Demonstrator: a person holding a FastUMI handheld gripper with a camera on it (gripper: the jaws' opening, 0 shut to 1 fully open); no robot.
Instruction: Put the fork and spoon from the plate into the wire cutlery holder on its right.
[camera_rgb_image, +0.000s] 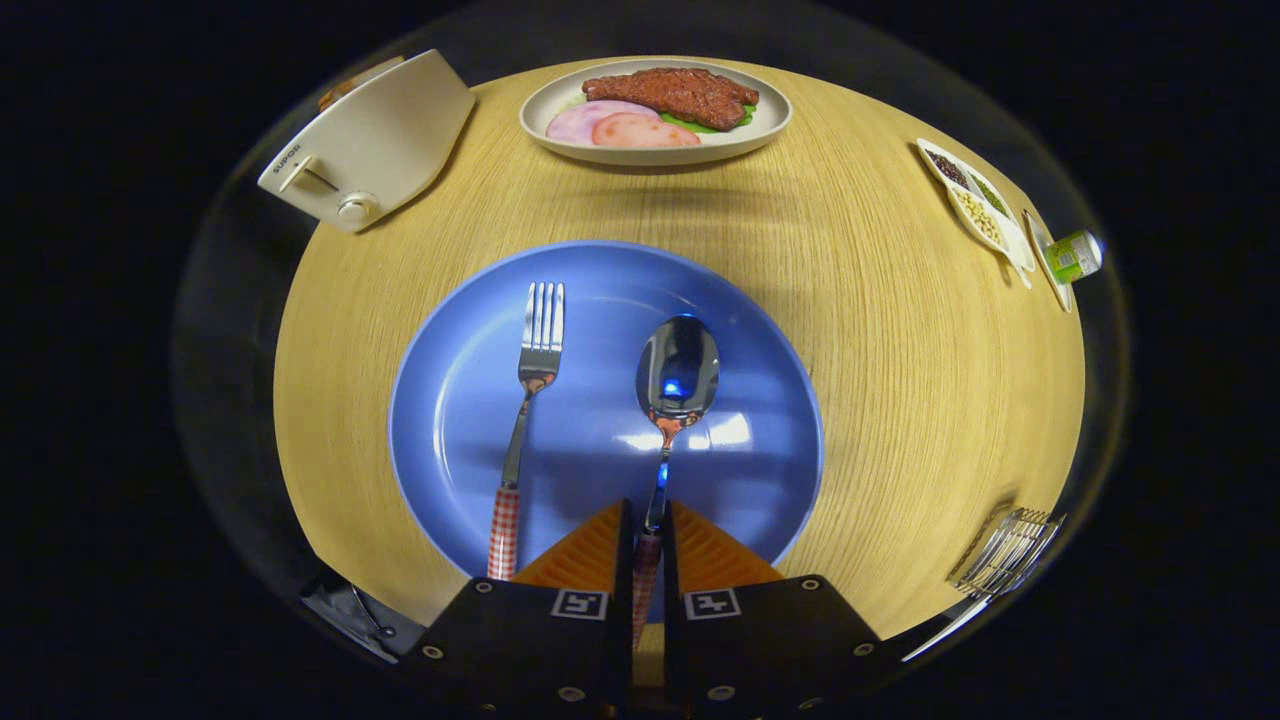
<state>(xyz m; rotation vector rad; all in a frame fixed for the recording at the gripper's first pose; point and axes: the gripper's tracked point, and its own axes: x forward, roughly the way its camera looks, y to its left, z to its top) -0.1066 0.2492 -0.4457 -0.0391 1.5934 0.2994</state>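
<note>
Jaws nearly closed on the spoon (676, 400) handle, one finger pressing each side; the gripper (647, 540) holds it low over the blue plate (600, 300). The spoon bowl lies ahead on the plate, the fork (528, 400) just beside it to the left, untouched. Step in hand, by judgement: spoon pickup. The next move calls for a lift, then transfer right to the wire cutlery holder (1005, 555) at the surface (900, 350) edge. Holder is cut off; its opening is hard to make out.

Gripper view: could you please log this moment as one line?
claw: shut on spoon handle | fork: lying on blue plate | wire cutlery holder: right of plate
</note>
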